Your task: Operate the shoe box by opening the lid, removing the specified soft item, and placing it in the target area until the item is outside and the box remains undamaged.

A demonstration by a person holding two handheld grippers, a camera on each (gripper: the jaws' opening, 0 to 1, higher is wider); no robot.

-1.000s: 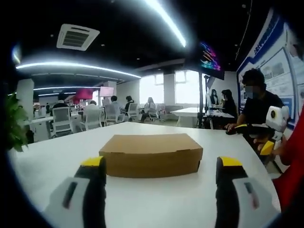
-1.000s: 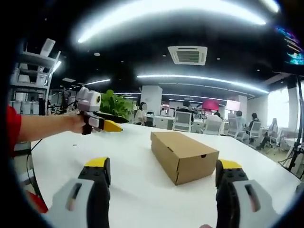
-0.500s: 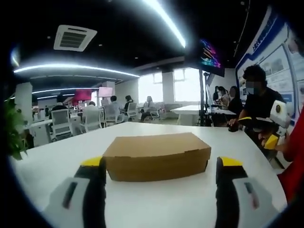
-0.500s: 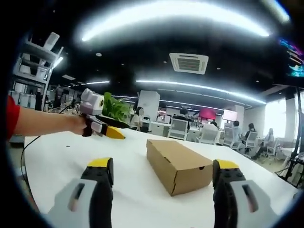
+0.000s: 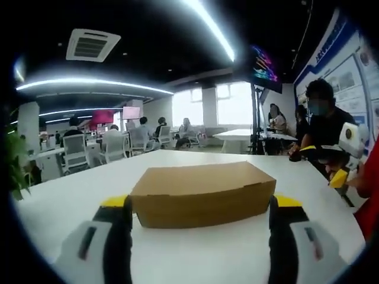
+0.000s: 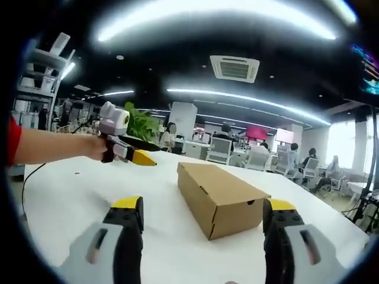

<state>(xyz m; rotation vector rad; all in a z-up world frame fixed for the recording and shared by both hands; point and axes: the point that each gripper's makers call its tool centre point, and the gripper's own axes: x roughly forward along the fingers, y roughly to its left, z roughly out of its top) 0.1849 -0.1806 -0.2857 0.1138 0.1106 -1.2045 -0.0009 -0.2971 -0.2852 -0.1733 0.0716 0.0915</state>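
Sitting closed on the white table (image 5: pixel 71 201), the brown shoe box (image 5: pixel 201 194) lies out in the open surface, well in from every edge. Both grippers hang short of it with jaws spread wide and nothing held: the left gripper (image 5: pixel 198 204) faces its long side, the right gripper (image 6: pixel 201 207) faces one end corner.

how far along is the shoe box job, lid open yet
Nothing looks done: the shoe box sits on the white table with its lid shut, and no soft item shows outside it. In hand: the left claw and right claw are both open and empty, pointed at the box without touching it. Left to do: open the lid, take the item out and place it in the target area.
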